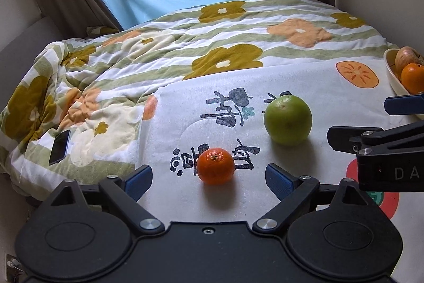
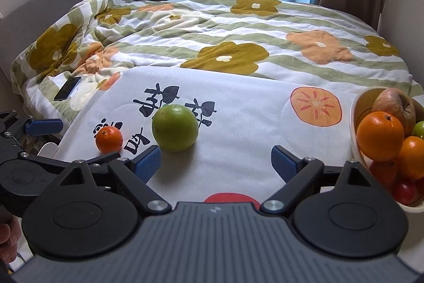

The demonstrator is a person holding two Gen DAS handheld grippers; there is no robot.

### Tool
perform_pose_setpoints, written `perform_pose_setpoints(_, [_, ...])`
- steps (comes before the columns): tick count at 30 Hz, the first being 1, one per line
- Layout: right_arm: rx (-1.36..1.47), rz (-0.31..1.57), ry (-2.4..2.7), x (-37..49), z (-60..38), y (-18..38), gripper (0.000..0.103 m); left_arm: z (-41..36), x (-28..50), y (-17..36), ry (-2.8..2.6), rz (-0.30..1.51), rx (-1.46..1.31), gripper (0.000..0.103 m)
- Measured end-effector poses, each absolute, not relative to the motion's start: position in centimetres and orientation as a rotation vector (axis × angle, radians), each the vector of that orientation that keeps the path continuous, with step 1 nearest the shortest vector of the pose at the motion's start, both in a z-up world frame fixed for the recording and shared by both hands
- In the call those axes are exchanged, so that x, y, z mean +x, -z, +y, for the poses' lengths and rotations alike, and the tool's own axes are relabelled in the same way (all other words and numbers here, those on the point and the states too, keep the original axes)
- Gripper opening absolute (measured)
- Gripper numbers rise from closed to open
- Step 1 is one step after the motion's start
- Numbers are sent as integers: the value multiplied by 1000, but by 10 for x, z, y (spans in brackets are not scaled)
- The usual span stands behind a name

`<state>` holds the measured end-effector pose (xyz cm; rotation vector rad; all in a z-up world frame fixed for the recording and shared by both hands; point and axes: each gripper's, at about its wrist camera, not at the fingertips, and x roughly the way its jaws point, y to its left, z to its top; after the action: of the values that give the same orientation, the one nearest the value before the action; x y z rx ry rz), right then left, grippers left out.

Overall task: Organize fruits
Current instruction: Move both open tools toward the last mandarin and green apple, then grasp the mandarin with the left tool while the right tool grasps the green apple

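Small orange (image 1: pixel 215 165) seen resting on white cloth (image 1: pixel 304 86) on bed, directly ahead of left claw (image 1: pixel 208 178), centred between its spread, empty fingers. Green fruit (image 1: pixel 287 119) lies beyond, rightward. Right claw (image 2: pixel 216 161) open, empty, beside fruit bowl (image 2: pixel 353 121).

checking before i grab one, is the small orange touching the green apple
Apart. The left wrist view shows bare white cloth between the small orange and the green apple; the right wrist view shows the same gap.
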<state>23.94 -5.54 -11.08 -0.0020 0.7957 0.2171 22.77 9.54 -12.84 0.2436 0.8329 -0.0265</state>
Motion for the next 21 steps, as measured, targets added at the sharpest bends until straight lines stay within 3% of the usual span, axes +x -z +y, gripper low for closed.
perform_pose_setpoints(6, [19,822,-224,251,-48,120,103,99,238,139,70,838,239,94])
perform_pose_setpoints(11, [37,824,-232,256,-46,124,103,101,246,147,101,880,229,66])
perform_pose_setpoints(15, [36,829,-240,262,-41,128,103,103,248,149,122,882,204,58])
perform_pose_setpoints(19, [31,833,-249,268,-34,131,102,105,248,148,123,881,203,41])
perform_pose_setpoints(21, [27,832,-253,271,-30,133,102,108,249,148,132,885,191,41])
